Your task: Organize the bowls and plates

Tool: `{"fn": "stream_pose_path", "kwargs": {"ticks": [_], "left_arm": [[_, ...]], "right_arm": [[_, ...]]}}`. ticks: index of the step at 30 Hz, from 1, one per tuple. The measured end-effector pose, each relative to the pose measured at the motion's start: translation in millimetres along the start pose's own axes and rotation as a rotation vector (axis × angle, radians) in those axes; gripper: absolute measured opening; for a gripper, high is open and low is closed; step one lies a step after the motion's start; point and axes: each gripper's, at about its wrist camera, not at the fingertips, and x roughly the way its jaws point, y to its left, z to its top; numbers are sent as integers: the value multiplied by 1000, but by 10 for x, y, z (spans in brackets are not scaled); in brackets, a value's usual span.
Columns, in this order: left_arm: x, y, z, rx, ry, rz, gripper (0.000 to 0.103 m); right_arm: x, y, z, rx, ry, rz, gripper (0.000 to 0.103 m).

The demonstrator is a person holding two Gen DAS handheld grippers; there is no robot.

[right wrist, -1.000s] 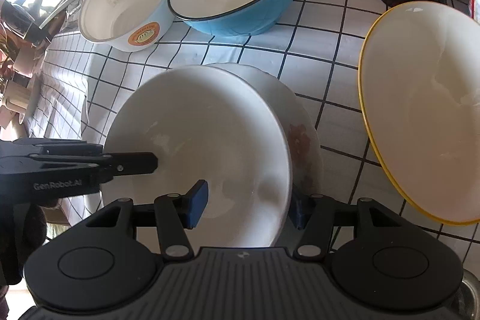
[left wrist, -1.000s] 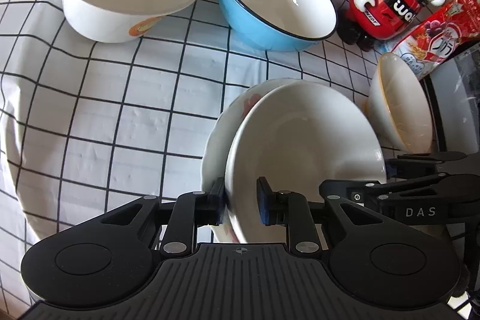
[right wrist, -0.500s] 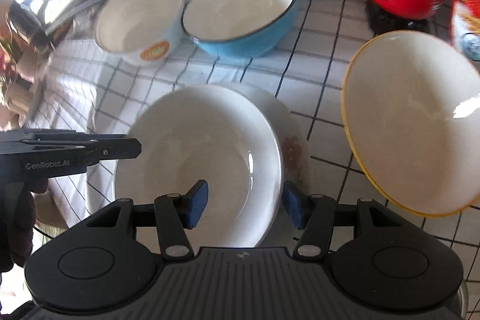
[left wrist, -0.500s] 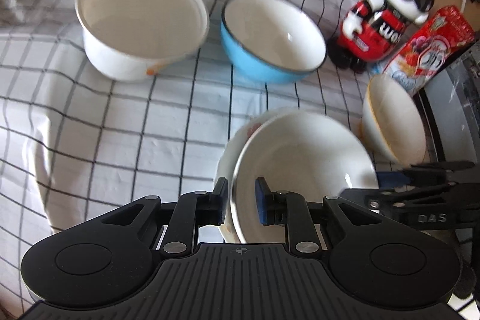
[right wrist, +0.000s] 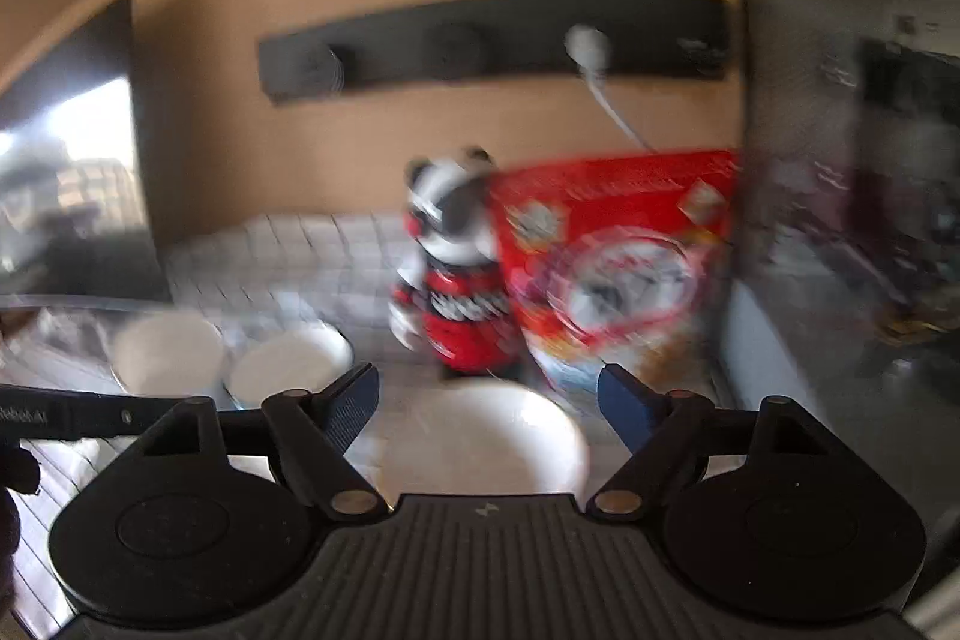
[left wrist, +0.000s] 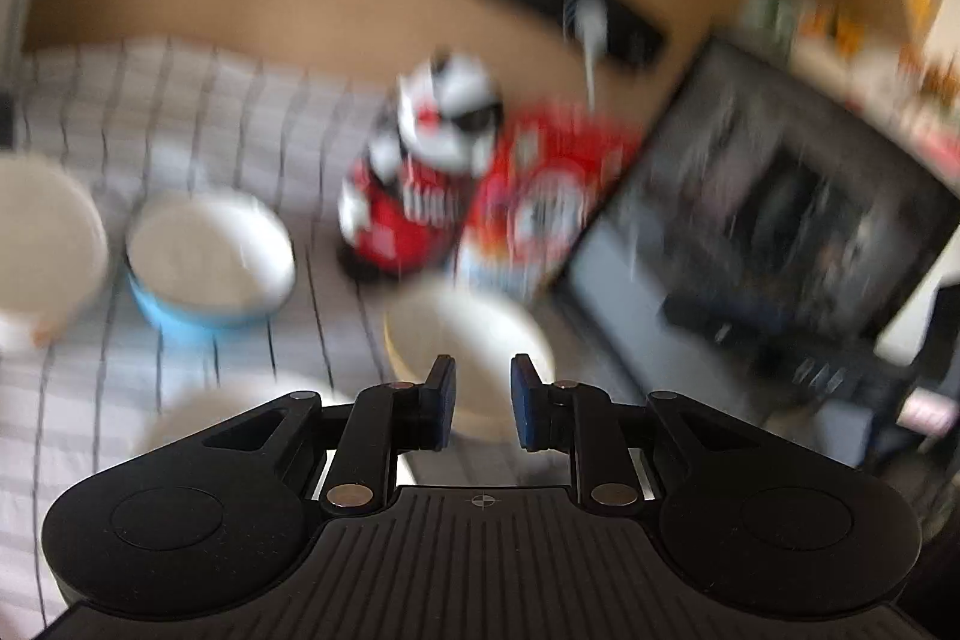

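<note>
Both blurred views show the yellow-rimmed white bowl [left wrist: 474, 334] on the checked white cloth [left wrist: 198, 112] beyond the empty, parted left gripper [left wrist: 483, 400]; only the right view shows the wide-open right gripper [right wrist: 489, 400].

Blurred view: a yellow-rimmed white bowl [left wrist: 468, 334] sits upright just before my jaws. Left of it stand a blue bowl [left wrist: 207, 268] and a white bowl [left wrist: 45, 244], both upright; a white plate [left wrist: 240, 400] lies nearer.
</note>
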Motion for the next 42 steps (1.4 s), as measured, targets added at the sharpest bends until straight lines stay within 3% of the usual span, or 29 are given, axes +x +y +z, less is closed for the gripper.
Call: {"fn": "stream_pose_path", "kwargs": {"ticks": [3, 7, 9, 13, 22, 30, 33, 35, 38, 42], "left_arm": [[243, -105, -232, -51, 118, 5, 22], [435, -192, -487, -124, 183, -21, 22], [547, -249, -595, -116, 197, 26, 22], [821, -352, -757, -103, 316, 154, 22], [1129, -381, -849, -131, 375, 163, 26], [1310, -428, -1026, -141, 443, 141, 31], [1293, -460, -1056, -126, 441, 146, 30], [1295, -482, -1071, -112, 435, 146, 30], [1290, -521, -1079, -77, 438, 148, 30], [1284, -566, -1097, -54, 428, 159, 30]], "right_arm": [[-25, -175, -212, 13, 65, -23, 81], [-75, -275, -603, -20, 79, -60, 81], [-103, -339, -757, -15, 82, -70, 81], [-164, -449, -953, 20, 97, -47, 81], [-60, -700, -1260, 100, 189, -74, 81], [212, -758, -1440, 214, 328, 53, 80], [355, -768, -1492, 241, 365, 58, 73], [422, -773, -1509, 240, 379, 60, 60], [468, -740, -1496, 212, 380, 73, 54], [490, -660, -1485, 186, 400, 100, 32]]}}
